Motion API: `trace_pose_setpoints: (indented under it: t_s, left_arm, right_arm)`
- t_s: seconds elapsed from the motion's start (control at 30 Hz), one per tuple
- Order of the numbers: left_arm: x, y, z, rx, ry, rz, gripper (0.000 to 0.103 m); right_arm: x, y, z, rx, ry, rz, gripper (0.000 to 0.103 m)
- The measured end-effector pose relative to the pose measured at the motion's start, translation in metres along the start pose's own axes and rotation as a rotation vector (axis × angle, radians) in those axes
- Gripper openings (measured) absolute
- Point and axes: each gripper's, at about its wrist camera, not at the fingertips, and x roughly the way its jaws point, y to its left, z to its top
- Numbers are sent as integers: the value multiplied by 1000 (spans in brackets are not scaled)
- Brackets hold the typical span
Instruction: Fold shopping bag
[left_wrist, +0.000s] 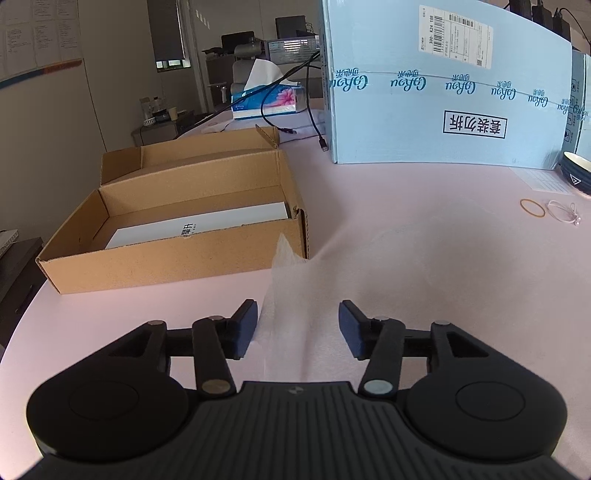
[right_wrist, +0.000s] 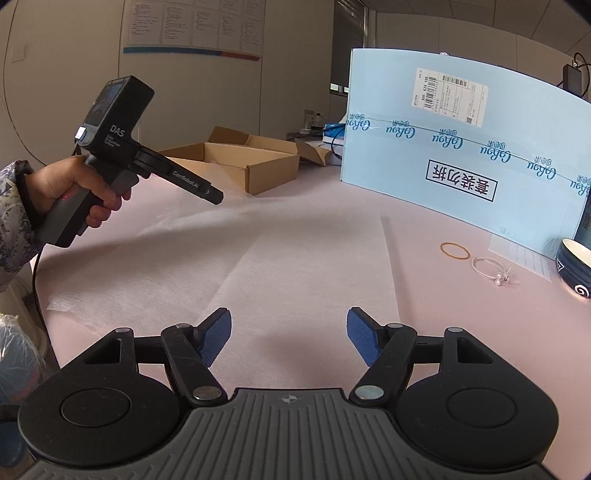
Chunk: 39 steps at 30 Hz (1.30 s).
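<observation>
Shopping bag (right_wrist: 303, 266), thin white translucent non-woven, lay spread flat on the pink table (right_wrist: 461, 206), filling the centre of the right wrist view and running out toward 10 o'clock. One long panel already lay doubled over, its straight edge running from 12 toward 5 o'clock; judged an early fold, with more folds to come.

Left gripper (left_wrist: 298, 325): jaws stood about half open, nothing clamped. A raised ridge of the bag stood up between them, close beside the left pad, apparently loose. No pad pressed on it. In the right wrist view the same tool, held in the person's hand (right_wrist: 70, 195), pointed down at the bag's 10 o'clock side.

Right gripper (right_wrist: 289, 338): jaws well apart, empty, hanging over the near edge of the bag at 6 o'clock. Probably positioned there to take that edge for the next fold.

The open cardboard box (left_wrist: 177, 254) sat at 10 o'clock in the left wrist view, touching or just beside the bag's raised corner; it could snag the fabric. The blue carton (left_wrist: 443, 110) stood at 1 o'clock, the rubber band (right_wrist: 455, 251) and bowl (right_wrist: 572, 273) at 3 o'clock, clear of the bag.
</observation>
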Motion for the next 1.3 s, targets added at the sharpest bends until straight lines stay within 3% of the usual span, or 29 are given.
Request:
trace_pose_setpoints:
  t_s: [0.07, 0.2, 0.3, 0.37, 0.53, 0.63, 0.77, 0.83, 0.97, 1.03, 1.1, 1.2, 1.3]
  left_arm:
    - [-12, 5, -2, -19, -16, -4, 63]
    - [-39, 15, -14, -90, -31, -41, 63]
    - [-65, 17, -31, -146, -42, -78, 66]
    - [-82, 17, -44, -175, -56, -105, 74]
    - [-119, 1, -76, -202, -69, -178, 76]
    - [-123, -8, -91, -216, -57, -184, 76]
    - [-114, -15, -104, -242, -18, -144, 76]
    - [-111, -16, -107, -281, -17, -152, 76]
    - [-112, -23, -106, -265, -25, -177, 76]
    - [-111, -27, -106, -253, -21, -193, 76]
    - [-108, -31, -106, -237, -18, -179, 77]
    - [-108, -40, -105, -209, -21, -159, 77]
    - [-109, -47, -107, -195, -29, -161, 77]
  right_arm:
    - [0, -10, -1, 27, 3, -36, 67]
    - [-1, -30, -3, 97, 5, -77, 67]
    - [-3, -42, -8, 131, 19, -75, 67]
    - [-9, -48, -12, 157, 22, -70, 67]
    - [-32, -61, -26, 204, 16, -49, 67]
    - [-39, -63, -30, 221, 18, -50, 67]
    - [-36, -63, -29, 247, 9, -8, 43]
    - [-29, -63, -27, 252, 22, -8, 42]
    - [-15, -64, -26, 265, 39, -19, 42]
    - [-14, -62, -26, 264, 36, -14, 35]
    - [-13, -60, -28, 256, 37, -2, 17]
    - [-17, -57, -30, 259, 30, -2, 5]
    - [-23, -55, -31, 270, 22, 28, 3]
